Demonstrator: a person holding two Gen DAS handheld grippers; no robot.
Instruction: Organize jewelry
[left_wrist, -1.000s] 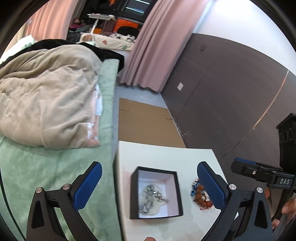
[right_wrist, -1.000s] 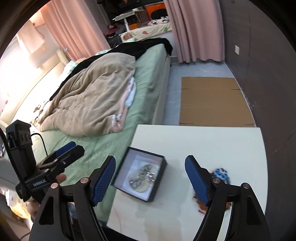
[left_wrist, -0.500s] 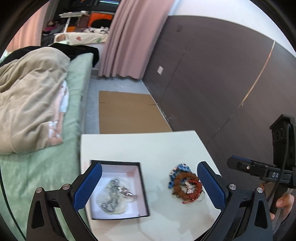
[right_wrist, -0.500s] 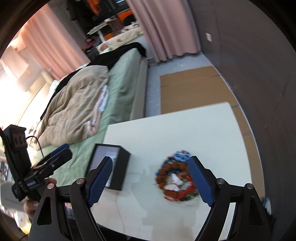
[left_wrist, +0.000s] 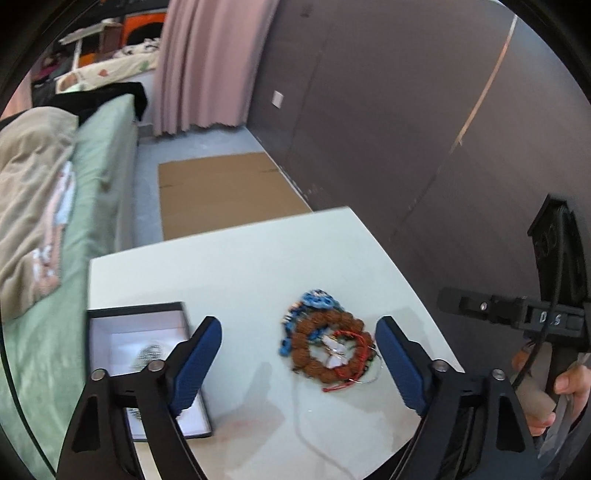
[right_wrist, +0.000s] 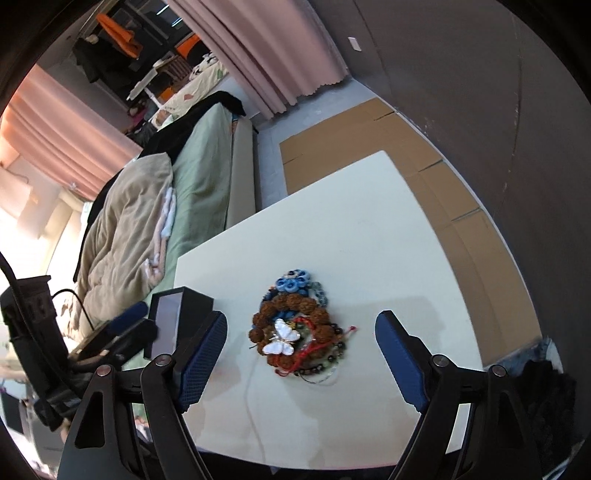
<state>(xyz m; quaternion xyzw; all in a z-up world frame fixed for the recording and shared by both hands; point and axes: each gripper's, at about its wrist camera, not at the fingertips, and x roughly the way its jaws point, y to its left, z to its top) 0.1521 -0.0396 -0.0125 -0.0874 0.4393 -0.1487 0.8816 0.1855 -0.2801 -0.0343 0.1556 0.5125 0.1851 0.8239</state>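
A pile of jewelry (left_wrist: 327, 341) lies on the white table (left_wrist: 240, 273): a brown bead bracelet, blue pieces, red cord and a white butterfly pendant (right_wrist: 282, 338). The pile also shows in the right wrist view (right_wrist: 297, 328). A black open box (left_wrist: 147, 365) with a white lining holds a silver chain (left_wrist: 149, 356), left of the pile. My left gripper (left_wrist: 297, 360) is open and empty, above the table between box and pile. My right gripper (right_wrist: 301, 354) is open and empty, just above the pile. The box (right_wrist: 177, 317) shows side-on at left in the right wrist view.
A bed with a green sheet (left_wrist: 99, 177) and a beige blanket (right_wrist: 125, 236) runs along the table's left side. Flat cardboard (left_wrist: 221, 192) lies on the floor beyond the table. A dark wall (left_wrist: 406, 129) is on the right. Pink curtains (right_wrist: 280, 48) hang behind.
Both grippers have swung right from the box toward the jewelry pile and come lower and closer. Both stay open and empty. The box and pile have not moved.
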